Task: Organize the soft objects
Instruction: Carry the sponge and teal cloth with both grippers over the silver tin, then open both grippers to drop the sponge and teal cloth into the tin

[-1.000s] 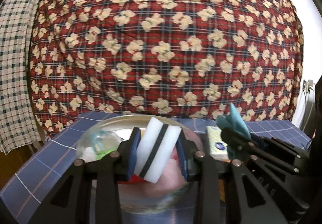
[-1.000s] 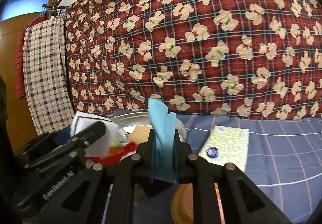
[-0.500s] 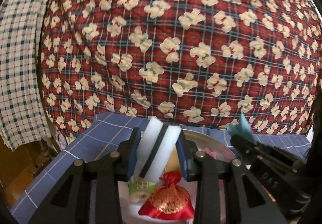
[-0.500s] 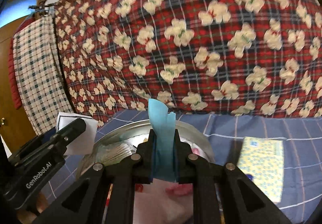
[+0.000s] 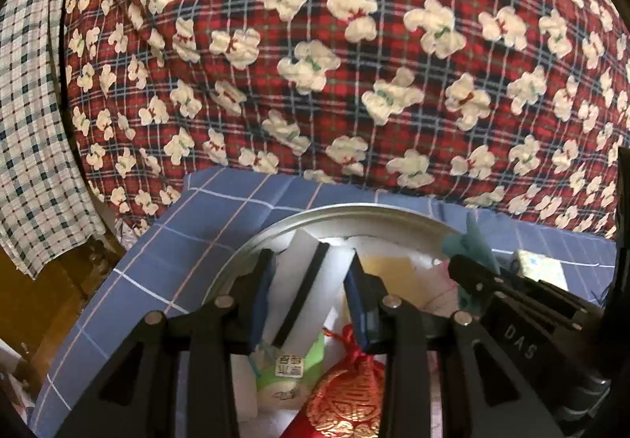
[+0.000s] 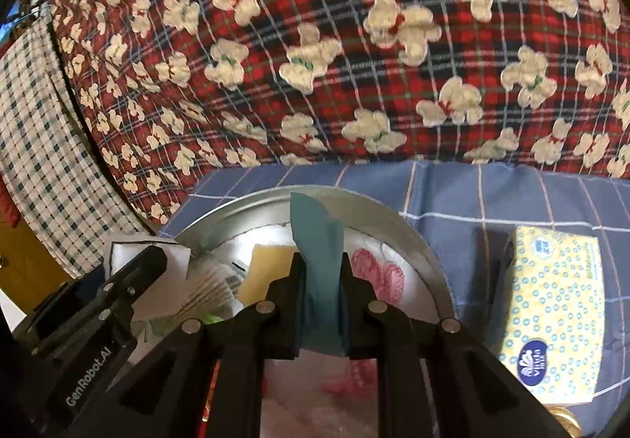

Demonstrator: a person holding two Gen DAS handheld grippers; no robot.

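Left wrist view: the left gripper (image 5: 311,292) is clamping a white sponge with a black middle layer (image 5: 303,288), tilted between its blue pads and hanging over the near-left part of a round metal basin (image 5: 275,229). The basin is sitting on a blue checked cloth (image 5: 220,202), close to that cloth's far edge, where a red plaid blanket with cream bears (image 5: 315,64) is rising behind it. Inside the basin a red embroidered pouch (image 5: 346,402) is lying beside a small green-and-white packet (image 5: 289,371), with a yellow sponge (image 5: 388,276) farther in. The right gripper (image 5: 468,265) is showing at the right, over the basin's right rim.

Right wrist view: the right gripper (image 6: 321,304) is pinching a teal cloth (image 6: 317,241), jaws fully closed on it, the cloth standing upright above the basin's (image 6: 413,237) middle. A white fabric with a pink print (image 6: 378,272) is lying in the basin. A yellow tissue pack (image 6: 551,312) is lying on the blue cloth right of the basin, just beside its rim. A checked towel (image 6: 35,146) is hanging at the far left.
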